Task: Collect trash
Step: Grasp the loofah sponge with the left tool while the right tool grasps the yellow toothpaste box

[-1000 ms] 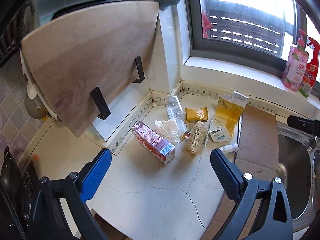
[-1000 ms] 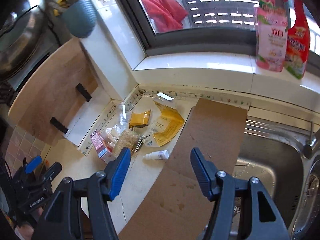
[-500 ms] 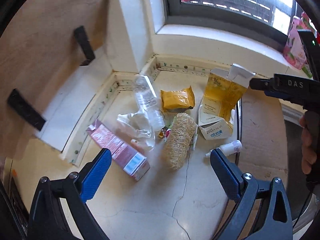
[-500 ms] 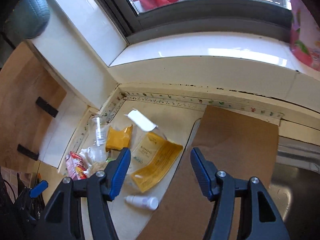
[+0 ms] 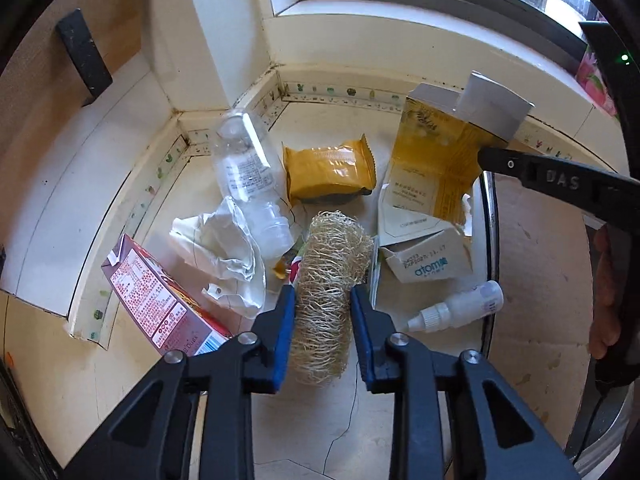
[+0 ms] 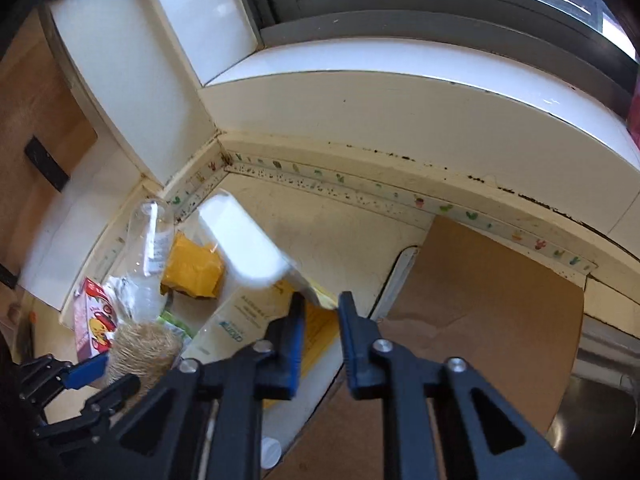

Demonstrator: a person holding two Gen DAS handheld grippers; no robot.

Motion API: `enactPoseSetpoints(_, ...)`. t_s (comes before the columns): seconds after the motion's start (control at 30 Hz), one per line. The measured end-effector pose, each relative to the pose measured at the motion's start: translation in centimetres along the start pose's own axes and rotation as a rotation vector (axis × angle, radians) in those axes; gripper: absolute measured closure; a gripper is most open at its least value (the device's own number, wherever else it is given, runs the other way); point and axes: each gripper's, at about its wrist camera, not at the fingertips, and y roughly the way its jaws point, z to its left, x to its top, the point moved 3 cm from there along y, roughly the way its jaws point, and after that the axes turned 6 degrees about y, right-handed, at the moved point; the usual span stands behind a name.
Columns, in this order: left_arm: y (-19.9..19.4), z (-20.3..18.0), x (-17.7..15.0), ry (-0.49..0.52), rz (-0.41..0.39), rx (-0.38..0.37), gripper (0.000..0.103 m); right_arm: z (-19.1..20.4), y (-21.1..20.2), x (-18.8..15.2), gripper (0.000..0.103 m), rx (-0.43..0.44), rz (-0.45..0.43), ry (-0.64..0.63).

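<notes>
Left wrist view alone showed the dropper bottle; the steeply down-tilted left gripper had just closed onto the loofah lying on the counter.

Right wrist view showed the right gripper, angled down, just closed on the yellow carton, lifted beside cardboard.

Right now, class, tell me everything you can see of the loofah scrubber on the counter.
The loofah scrubber is a pale straw-coloured cylinder of coarse, open-woven fibres, dry-looking. It lies on its side on the cracked cream counter, long axis running away from the left wrist camera. The left claw has just been closing and its blue pads press both flanks. Its far end touches small wrappers beside the clear bottle.
</notes>
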Motion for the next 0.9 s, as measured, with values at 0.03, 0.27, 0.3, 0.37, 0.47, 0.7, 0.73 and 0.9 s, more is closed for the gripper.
enactPoseSetpoints(0.03, -0.3, 0.1, -0.1, -0.003, -0.004, 0.003, 0.081, 0.1, -0.1, -0.1, 0.093, -0.004, -0.007, -0.007)
enactPoseSetpoints(0.27, -3.8, 1.2, -1.4, -0.043, -0.062, -0.003, 0.084, 1.1, -3.5, -0.3, 0.100, 0.000, -0.106, -0.030)
enactPoseSetpoints(0.3, -4.8, 1.4, -1.6, -0.054, -0.078, -0.008, 0.084, 1.2, -4.0, -0.3, 0.101, 0.006, -0.117, -0.026)
enactPoseSetpoints(0.37, -6.2, 1.8, -2.0, -0.068, -0.102, -0.015, 0.085, 1.2, -5.4, -0.3, 0.102, 0.015, -0.138, -0.012)
enactPoseSetpoints(0.47, -8.9, 2.2, -3.1, -0.083, -0.141, -0.022, 0.085, 1.2, -7.6, -0.6, 0.102, 0.043, -0.166, 0.021)
enactPoseSetpoints(0.7, -16.2, 3.7, -7.2, -0.103, -0.222, -0.018, 0.085, 3.2, -13.8, -2.9, 0.103, 0.116, -0.220, 0.051)
enactPoseSetpoints(0.73, -17.6, 4.0, -8.4, -0.108, -0.235, -0.017, 0.085, 3.6, -15.0, -3.5, 0.103, 0.119, -0.226, 0.042)
enactPoseSetpoints(0.9, -22.6, 5.2, -12.9, -0.118, -0.254, -0.023, 0.085, 4.4, -18.8, -6.7, 0.103, 0.092, -0.227, 0.055)
